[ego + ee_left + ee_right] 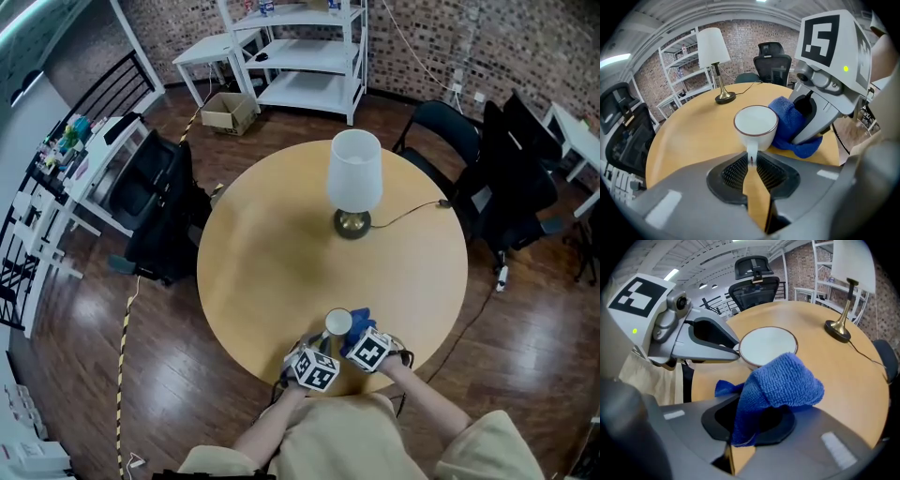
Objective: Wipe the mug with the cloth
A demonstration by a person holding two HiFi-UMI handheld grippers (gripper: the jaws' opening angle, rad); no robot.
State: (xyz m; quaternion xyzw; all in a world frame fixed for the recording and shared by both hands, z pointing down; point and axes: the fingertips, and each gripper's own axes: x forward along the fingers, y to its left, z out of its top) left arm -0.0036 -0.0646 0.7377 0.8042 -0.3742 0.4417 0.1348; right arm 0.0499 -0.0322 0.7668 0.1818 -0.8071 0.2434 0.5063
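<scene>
between left gripper [751,161] fingers, mug [755,125] handle; cloth [783,380] pinched in right gripper [744,430]

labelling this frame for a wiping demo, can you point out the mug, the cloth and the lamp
mug [755,123], left gripper view, on the white inside of its bowl
cloth [780,385], right gripper view, on the bunched blue fold
lamp [354,171], head view, on the white shade
</scene>
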